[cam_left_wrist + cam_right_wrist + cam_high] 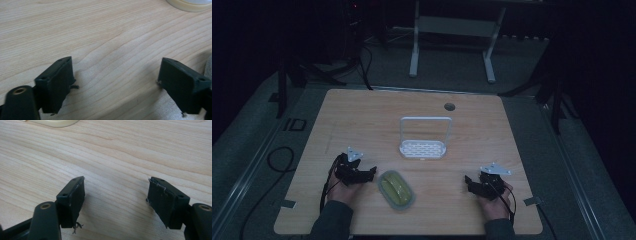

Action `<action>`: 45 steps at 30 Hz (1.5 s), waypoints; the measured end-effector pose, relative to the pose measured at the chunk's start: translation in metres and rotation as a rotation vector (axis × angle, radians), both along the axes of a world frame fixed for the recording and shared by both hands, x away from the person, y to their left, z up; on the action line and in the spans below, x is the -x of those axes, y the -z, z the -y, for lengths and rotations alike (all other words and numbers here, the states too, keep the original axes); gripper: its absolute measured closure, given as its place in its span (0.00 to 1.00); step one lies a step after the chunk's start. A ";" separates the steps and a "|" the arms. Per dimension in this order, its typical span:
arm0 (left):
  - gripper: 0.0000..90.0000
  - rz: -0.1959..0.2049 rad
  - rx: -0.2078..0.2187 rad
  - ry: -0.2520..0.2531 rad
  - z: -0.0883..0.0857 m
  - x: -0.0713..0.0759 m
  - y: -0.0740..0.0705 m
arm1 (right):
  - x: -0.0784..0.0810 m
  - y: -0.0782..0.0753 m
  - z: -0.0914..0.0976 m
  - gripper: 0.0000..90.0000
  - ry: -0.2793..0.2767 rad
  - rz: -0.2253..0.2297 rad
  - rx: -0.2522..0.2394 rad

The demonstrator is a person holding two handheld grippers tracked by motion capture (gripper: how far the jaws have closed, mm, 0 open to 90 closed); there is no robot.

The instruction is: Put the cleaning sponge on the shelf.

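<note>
High view is showing a wooden table (362, 115) bearing a white handled rack (423, 148), sitting empty mid-table, and a lidded container (396, 189) holding something yellow, near the front edge. Left gripper (371, 171) and right gripper (467, 182) are resting with jaws apart, gripping nothing.

We counted two grippers (371, 172) (467, 182), one white rack (422, 148), one oval lidded container (396, 189), and one wooden table (362, 115).
</note>
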State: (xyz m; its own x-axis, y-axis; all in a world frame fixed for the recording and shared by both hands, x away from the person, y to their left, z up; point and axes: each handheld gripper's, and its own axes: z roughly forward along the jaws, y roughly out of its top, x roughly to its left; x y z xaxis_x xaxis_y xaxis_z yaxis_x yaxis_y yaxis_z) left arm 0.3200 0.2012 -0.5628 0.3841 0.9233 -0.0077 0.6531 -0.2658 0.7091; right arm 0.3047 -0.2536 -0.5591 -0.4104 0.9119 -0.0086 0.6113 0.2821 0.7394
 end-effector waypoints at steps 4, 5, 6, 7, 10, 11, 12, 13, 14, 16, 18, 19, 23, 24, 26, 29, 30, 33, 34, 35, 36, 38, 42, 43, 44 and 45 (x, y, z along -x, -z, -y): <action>0.24 -0.007 0.000 -0.009 -0.001 0.001 -0.002 | 0.000 0.000 0.000 0.33 0.000 0.000 0.000; 0.24 -0.007 -0.001 -0.008 -0.001 0.002 -0.002 | 0.000 0.000 0.000 0.33 -0.001 -0.001 0.000; 0.25 -0.007 -0.002 -0.006 -0.001 0.002 -0.002 | 0.000 0.000 0.000 0.33 -0.001 0.000 0.000; 0.26 -0.007 -0.002 -0.006 -0.001 0.002 -0.002 | 0.000 0.000 0.000 0.33 -0.001 0.000 0.000; 0.28 -0.010 -0.001 -0.003 -0.002 0.003 -0.003 | 0.000 0.000 0.000 0.33 -0.002 0.000 0.000; 0.28 -0.011 -0.001 -0.003 -0.002 0.003 -0.003 | 0.000 0.000 0.000 0.33 -0.001 -0.001 -0.001; 0.29 -0.013 0.000 -0.003 -0.002 0.003 -0.004 | 0.000 0.000 0.000 0.33 -0.002 -0.001 -0.001; 0.30 -0.014 0.002 -0.002 -0.002 0.003 -0.004 | 0.000 0.000 0.000 0.32 -0.003 -0.002 -0.001; 0.31 -0.014 0.004 -0.002 -0.002 0.003 -0.004 | 0.000 0.000 0.000 0.32 -0.004 -0.002 -0.001; 0.31 -0.015 0.004 -0.003 -0.002 0.003 -0.004 | -0.001 0.000 0.000 0.32 -0.008 0.000 0.000; 0.31 -0.015 0.003 -0.004 -0.002 0.003 -0.004 | -0.001 0.000 0.000 0.27 -0.016 -0.005 0.001; 0.31 -0.014 0.003 -0.004 -0.002 0.003 -0.004 | -0.001 0.000 0.000 0.26 -0.022 -0.007 0.004; 0.30 -0.012 -0.001 -0.003 -0.001 0.003 -0.004 | -0.001 0.000 0.000 0.26 -0.026 -0.013 0.007; 0.30 -0.011 -0.001 -0.003 -0.001 0.003 -0.003 | -0.002 -0.001 -0.001 0.27 -0.020 -0.019 0.005; 0.30 -0.011 -0.001 -0.002 -0.001 0.003 -0.003 | -0.001 -0.004 -0.001 0.34 -0.017 -0.029 -0.008; 0.29 -0.008 0.000 -0.002 0.000 0.003 -0.003 | 0.003 -0.013 -0.003 0.36 -0.035 -0.008 0.005; 0.29 -0.007 0.001 -0.001 0.000 0.003 -0.003 | 0.004 -0.016 -0.004 0.37 -0.041 0.002 0.003; 0.28 -0.006 0.000 -0.001 0.000 0.003 -0.003 | 0.006 -0.028 -0.007 0.37 -0.069 0.018 0.004; 0.28 -0.006 0.000 0.000 0.000 0.003 -0.003 | 0.006 -0.032 -0.009 0.37 -0.080 0.021 0.004; 0.28 -0.006 0.000 0.000 0.000 0.003 -0.003 | 0.007 -0.036 -0.011 0.37 -0.093 0.025 0.008; 0.28 -0.006 0.000 0.000 0.000 0.003 -0.003 | 0.007 -0.041 -0.014 0.37 -0.103 0.027 0.015; 0.28 -0.005 0.000 0.001 0.000 0.003 -0.002 | 0.009 -0.049 -0.018 0.38 -0.123 0.034 0.021; 0.28 -0.004 0.001 0.001 0.000 0.003 -0.002 | 0.012 -0.062 -0.028 0.39 -0.156 0.055 0.032; 0.28 -0.004 0.001 0.001 0.000 0.003 -0.002 | 0.013 -0.064 -0.030 0.41 -0.163 0.057 0.036; 0.28 -0.004 0.001 0.001 0.000 0.003 -0.002 | 0.015 -0.067 -0.033 0.42 -0.170 0.061 0.037; 0.28 -0.003 0.002 0.000 0.000 0.003 -0.002 | 0.016 -0.069 -0.035 0.42 -0.180 0.065 0.042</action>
State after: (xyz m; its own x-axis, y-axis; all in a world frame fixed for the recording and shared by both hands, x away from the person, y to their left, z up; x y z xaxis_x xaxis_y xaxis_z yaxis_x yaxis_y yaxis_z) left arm 0.3171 0.2011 -0.5605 0.3843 0.9232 -0.0104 0.6552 -0.2648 0.7075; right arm 0.2886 -0.2183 -0.4901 -0.5644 0.8219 -0.0770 0.4992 0.4141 0.7611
